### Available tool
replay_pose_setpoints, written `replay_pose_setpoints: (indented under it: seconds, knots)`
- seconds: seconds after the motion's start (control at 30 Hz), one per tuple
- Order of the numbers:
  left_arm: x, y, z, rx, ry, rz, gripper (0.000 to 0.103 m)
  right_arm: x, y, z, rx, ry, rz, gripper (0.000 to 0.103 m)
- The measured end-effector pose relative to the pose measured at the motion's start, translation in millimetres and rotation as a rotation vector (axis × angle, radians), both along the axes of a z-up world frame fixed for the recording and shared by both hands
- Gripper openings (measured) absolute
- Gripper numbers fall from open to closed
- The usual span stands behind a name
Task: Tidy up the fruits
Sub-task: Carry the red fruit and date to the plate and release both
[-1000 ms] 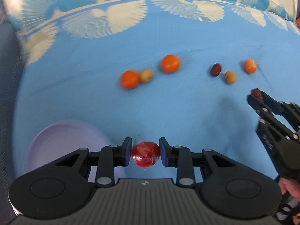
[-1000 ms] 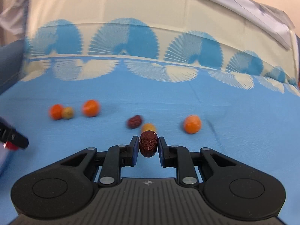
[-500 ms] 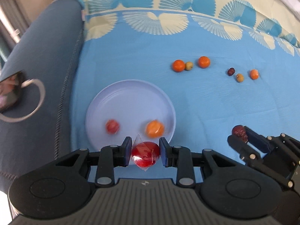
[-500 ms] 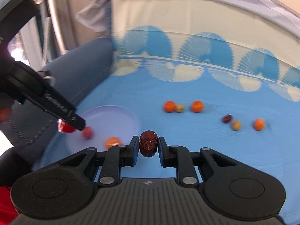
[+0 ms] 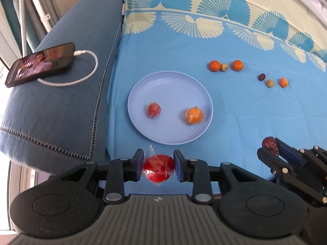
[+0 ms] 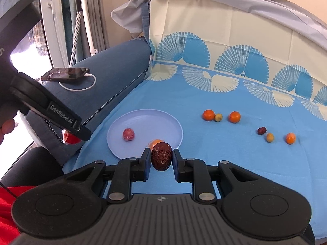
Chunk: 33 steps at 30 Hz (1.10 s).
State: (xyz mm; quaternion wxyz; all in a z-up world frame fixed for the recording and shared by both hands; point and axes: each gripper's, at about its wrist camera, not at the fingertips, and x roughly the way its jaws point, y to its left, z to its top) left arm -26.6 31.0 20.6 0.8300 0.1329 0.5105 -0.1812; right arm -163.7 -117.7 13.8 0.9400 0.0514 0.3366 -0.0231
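My left gripper point(image 5: 157, 167) is shut on a red wrapped fruit point(image 5: 158, 168), held just short of the near rim of the lilac plate point(image 5: 163, 85). On the plate lie a pink wrapped fruit point(image 5: 153, 110) and an orange wrapped fruit point(image 5: 194, 115). My right gripper point(image 6: 161, 159) is shut on a dark red jujube point(image 6: 161, 156), above the plate's near right side point(image 6: 175, 126). It shows at the lower right of the left wrist view with the jujube point(image 5: 270, 144). Several small fruits lie loose on the blue cloth: oranges point(image 5: 214, 65) point(image 5: 237, 65), a dark jujube point(image 5: 261, 77).
A phone point(image 5: 40, 66) with a white cable point(image 5: 90, 67) rests on the blue sofa arm left of the plate. The patterned cloth point(image 6: 235, 163) covers the seat and runs up the backrest. A person's fingers point(image 6: 6, 128) hold the left gripper. Curtains hang at far left.
Both grippers have drawn back, left and upward from the loose fruits, each keeping its fruit. The plate, sofa arm and phone have come into view.
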Motion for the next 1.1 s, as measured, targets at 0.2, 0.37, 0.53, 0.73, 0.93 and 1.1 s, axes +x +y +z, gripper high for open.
replay_pose_setpoints:
  seconds: [0.2, 0.37, 0.53, 0.73, 0.93, 1.1]
  knots:
    - [-12, 6, -1, 0.002, -0.006, -0.017, 0.035, -3, 7, 5, -0.022, -0.016, 0.011, 0.023]
    - [-14, 8, -4, -0.011, 0.009, -0.013, 0.035, -6, 10, 5, -0.027, -0.009, 0.009, 0.023]
    - [-14, 9, -5, -0.010, 0.009, -0.014, 0.035, -7, 11, 6, -0.031, -0.013, 0.006, 0.023]
    - [-12, 10, -5, -0.013, 0.011, -0.008, 0.035, -7, 11, 6, -0.032, -0.010, 0.006, 0.023]
    - [-11, 8, -7, -0.013, 0.018, -0.013, 0.035, -6, 10, 5, -0.029, -0.004, 0.005, 0.023]
    - [-8, 8, -8, -0.015, 0.022, -0.012, 0.035, -3, 10, 4, -0.025, 0.002, 0.008, 0.023]
